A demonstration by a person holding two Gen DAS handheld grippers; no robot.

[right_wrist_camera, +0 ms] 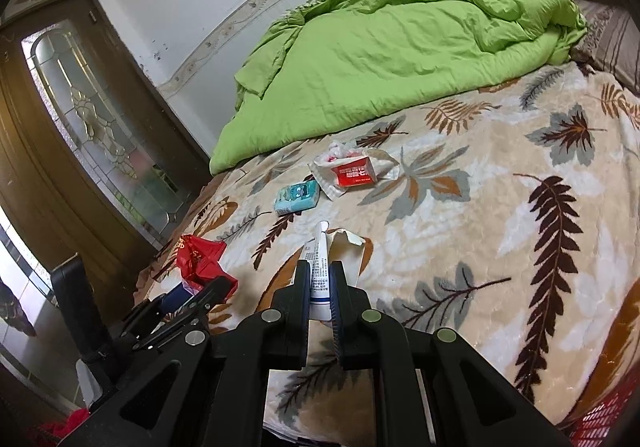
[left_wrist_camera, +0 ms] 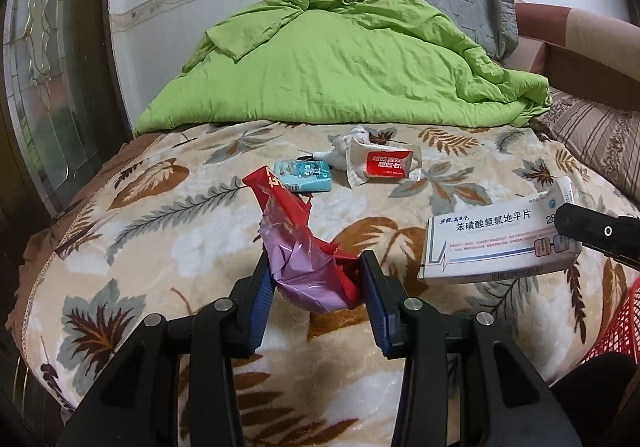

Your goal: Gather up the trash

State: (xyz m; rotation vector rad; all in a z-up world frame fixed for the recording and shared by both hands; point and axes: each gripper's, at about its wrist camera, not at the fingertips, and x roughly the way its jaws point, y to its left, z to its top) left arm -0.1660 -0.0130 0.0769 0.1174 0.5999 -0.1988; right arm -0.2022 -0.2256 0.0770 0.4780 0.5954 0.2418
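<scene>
Leaf-print bed [left_wrist_camera: 160, 231]; green quilt [left_wrist_camera: 340, 67], teal packet [left_wrist_camera: 303, 175], red sachet [left_wrist_camera: 390, 166].

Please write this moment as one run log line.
left tongs: shut on red wrapper | right tongs: shut on medicine box | bed: blue packet

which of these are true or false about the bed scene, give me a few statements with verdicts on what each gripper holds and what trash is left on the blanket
1. The left gripper is closed on a crumpled red and purple wrapper. True.
2. The right gripper is open with nothing in it. False: it is shut on a white medicine box.
3. A small teal packet lies on the leaf-patterned blanket. True.
4. The red and white packet sits on top of the green quilt. False: it lies on the blanket, in front of the quilt.
5. A red mesh basket shows at the right edge of the left wrist view. True.
</scene>
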